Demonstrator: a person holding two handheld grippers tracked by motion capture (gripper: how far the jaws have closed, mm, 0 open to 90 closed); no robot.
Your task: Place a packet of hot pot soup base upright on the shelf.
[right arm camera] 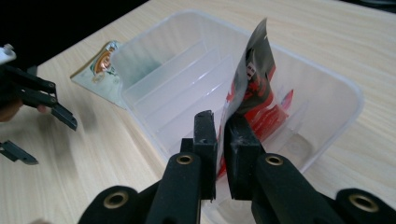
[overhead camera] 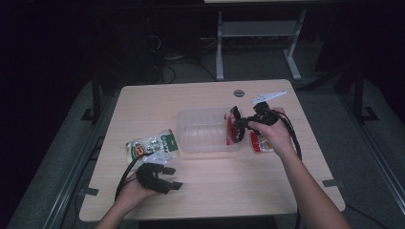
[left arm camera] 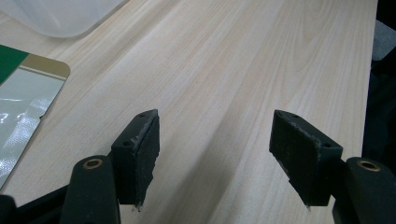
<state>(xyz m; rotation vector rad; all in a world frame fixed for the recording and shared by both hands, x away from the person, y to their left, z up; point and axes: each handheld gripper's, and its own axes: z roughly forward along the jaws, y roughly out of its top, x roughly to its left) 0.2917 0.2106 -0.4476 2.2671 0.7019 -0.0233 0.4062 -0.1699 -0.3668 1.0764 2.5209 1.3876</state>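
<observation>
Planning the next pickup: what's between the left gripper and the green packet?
Only bare table, as the high view shows: the left gripper sits open just below the green packet.

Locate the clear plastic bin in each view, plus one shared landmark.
High view: clear plastic bin at table centre.
Left gripper view: its corner at top left.
Right gripper view: centre, beyond the jaws.
Shared landmark: green-and-white packet beside the bin.
</observation>
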